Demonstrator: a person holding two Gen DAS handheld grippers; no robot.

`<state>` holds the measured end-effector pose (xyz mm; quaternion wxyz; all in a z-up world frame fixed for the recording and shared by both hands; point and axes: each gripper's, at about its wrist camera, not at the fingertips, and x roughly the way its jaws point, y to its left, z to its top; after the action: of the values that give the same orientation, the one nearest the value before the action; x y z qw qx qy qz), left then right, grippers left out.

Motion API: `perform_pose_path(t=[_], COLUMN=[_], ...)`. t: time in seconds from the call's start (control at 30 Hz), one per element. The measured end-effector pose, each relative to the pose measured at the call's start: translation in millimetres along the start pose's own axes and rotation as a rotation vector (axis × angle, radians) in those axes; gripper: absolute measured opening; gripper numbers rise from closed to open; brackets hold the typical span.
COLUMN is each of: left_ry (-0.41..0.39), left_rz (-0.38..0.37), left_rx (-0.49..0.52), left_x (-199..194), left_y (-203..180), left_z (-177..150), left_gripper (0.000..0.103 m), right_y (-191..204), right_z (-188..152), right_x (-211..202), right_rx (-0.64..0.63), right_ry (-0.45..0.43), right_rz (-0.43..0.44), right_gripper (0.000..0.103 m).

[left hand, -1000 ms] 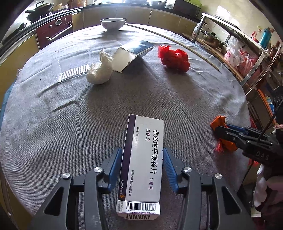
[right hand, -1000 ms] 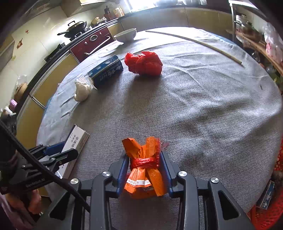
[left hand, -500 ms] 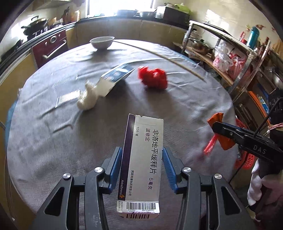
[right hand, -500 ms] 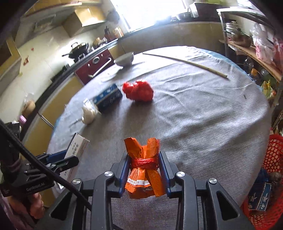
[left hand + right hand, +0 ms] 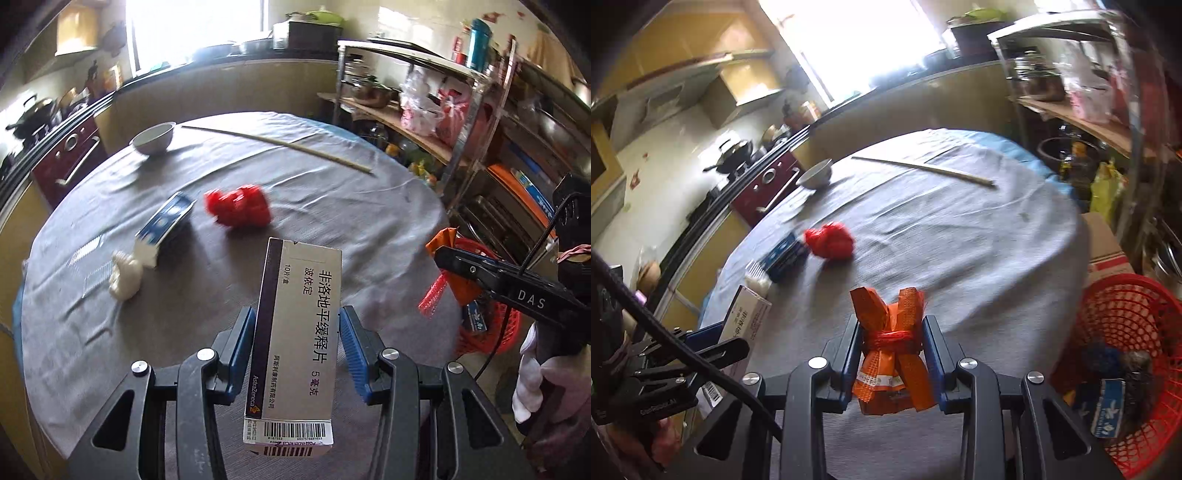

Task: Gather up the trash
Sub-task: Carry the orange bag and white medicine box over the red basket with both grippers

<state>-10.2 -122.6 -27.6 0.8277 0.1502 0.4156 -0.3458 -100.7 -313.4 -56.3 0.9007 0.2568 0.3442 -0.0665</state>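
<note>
Your left gripper (image 5: pixel 297 345) squeezed the white medicine box (image 5: pixel 295 341) at bottom middle, and your right gripper (image 5: pixel 891 354) pinched the orange bundle (image 5: pixel 892 350).

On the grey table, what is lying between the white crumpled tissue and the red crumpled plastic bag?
The blue and white carton lies between the white crumpled tissue and the red crumpled plastic bag. The left wrist view shows it best; it lies flat on the grey tablecloth.

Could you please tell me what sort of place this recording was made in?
Most likely a home kitchen: a wok on the stove, a metal rack with pots, and a cloth-covered round table.
</note>
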Motion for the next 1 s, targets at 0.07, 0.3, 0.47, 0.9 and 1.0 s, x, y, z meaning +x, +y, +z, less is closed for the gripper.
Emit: perform_pose_path(t=[0.07, 0.3, 0.47, 0.9, 1.0], left_ry=[-0.002, -0.004, 0.003, 0.040, 0.057], left_rz=[-0.006, -0.038, -0.074, -0.246, -0.271], left_rx=[0.027, 0.121, 0.193, 0.305, 0.326], left_x=[3, 13, 24, 52, 59], left_y=[-12, -59, -97, -207, -230], left_z=[7, 28, 40, 63, 65], left_gripper=[0.048, 0.048, 0.048, 0.048, 0.049], right_y=[-13, -55, -94, -207, -227], right_z=[2, 4, -1, -31, -40], right_x=[-8, -34, -54, -123, -134], right_rx=[0.024, 0.094, 0.168, 0.426, 0.483], right_ry=[-0.018, -0.075, -0.112, -0.228, -0.246], right_rz=[-0.008, -0.049, -0.086, -0.091, -0.078], right_gripper=[0.035, 0.035, 0.035, 0.035, 0.035])
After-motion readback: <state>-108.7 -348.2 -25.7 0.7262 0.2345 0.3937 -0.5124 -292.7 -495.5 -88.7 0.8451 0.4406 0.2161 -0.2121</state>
